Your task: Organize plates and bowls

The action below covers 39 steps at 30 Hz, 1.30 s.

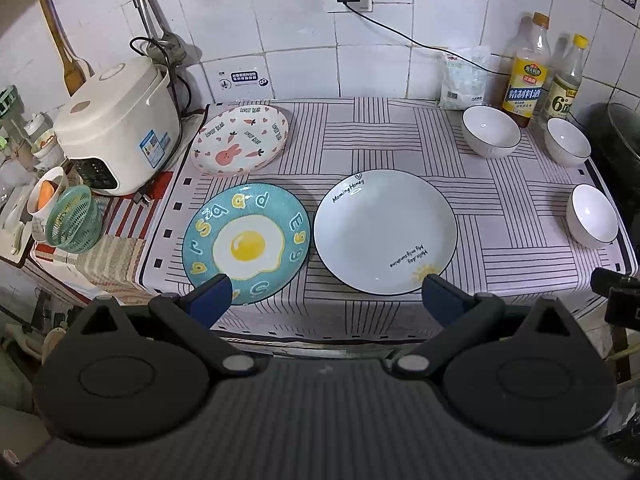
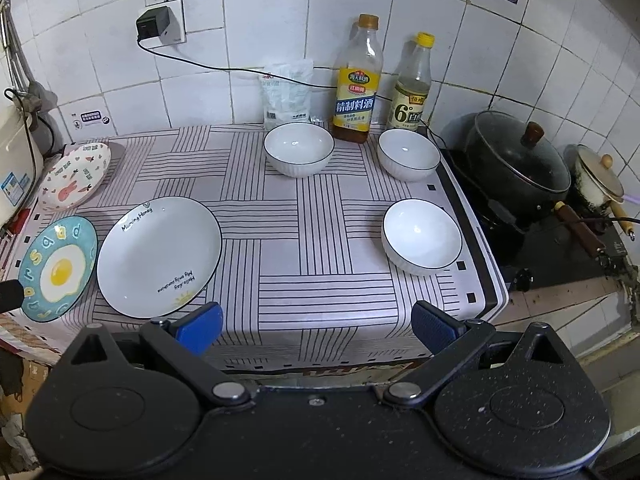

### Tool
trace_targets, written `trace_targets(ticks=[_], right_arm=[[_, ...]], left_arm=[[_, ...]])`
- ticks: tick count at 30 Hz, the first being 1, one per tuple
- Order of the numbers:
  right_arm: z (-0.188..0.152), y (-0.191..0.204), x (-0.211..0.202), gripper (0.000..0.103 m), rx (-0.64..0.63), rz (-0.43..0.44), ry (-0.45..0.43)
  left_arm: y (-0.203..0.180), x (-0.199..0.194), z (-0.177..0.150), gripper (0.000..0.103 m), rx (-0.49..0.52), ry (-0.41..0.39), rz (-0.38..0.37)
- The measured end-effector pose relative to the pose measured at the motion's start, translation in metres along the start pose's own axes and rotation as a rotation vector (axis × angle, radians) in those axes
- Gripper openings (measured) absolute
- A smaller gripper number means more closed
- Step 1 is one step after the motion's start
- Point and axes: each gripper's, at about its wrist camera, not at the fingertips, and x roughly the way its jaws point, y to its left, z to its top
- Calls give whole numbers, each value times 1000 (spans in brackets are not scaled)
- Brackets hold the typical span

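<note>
Left wrist view: three plates are laid flat on a striped tablecloth: a teal plate painted with a fried egg and the letters "Egg" at lower left of centre, a white plate lettered "Morning Honey" just beside it, and a pink-rimmed plate marked "LOVELY BEAR" with a rabbit behind them. Three white bowls with dark rims are seen upright at the right of the frame: one at the back, one further right, one near the cloth's right edge. Bare cloth is left between plates and bowls. The left gripper is held wide open and empty over the front edge, its blue fingers overlapping the two near plates' rims in the picture. In the right wrist view the right gripper is likewise spread and empty. A bottle labelled "精制料酒" and another marked "6°" are stood against the tiled wall.
</note>
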Motion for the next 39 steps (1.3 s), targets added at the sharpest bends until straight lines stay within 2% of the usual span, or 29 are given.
trace_targets(ticks=[15, 19, 23, 28, 31, 33, 35, 37, 39], right_arm=[[-4, -1, 2, 102, -2, 0, -4], [-3, 0, -1, 102, -19, 24, -36], [1, 2, -4, 102, -73, 80, -125], [9, 6, 3, 103, -148, 171, -285], [2, 13, 20, 103, -249, 263, -424], [0, 20, 40, 103, -293, 293, -454], [5, 24, 66, 103, -261, 308, -419], [12, 23, 94, 103, -188, 381, -337], [14, 24, 120, 100, -132, 436, -283]], left_arm=[[2, 3, 0, 103, 0, 11, 5], [1, 8, 5, 103, 11, 32, -23], [5, 19, 5, 102, -12, 34, -82], [10, 41, 2, 101, -12, -13, -94], [12, 59, -2, 102, -11, -55, -129], [11, 75, -3, 101, -27, -55, -135], [9, 95, -5, 100, -40, -39, -135], [6, 118, -7, 99, -45, -12, -123], [4, 137, -11, 92, -60, 13, -129]])
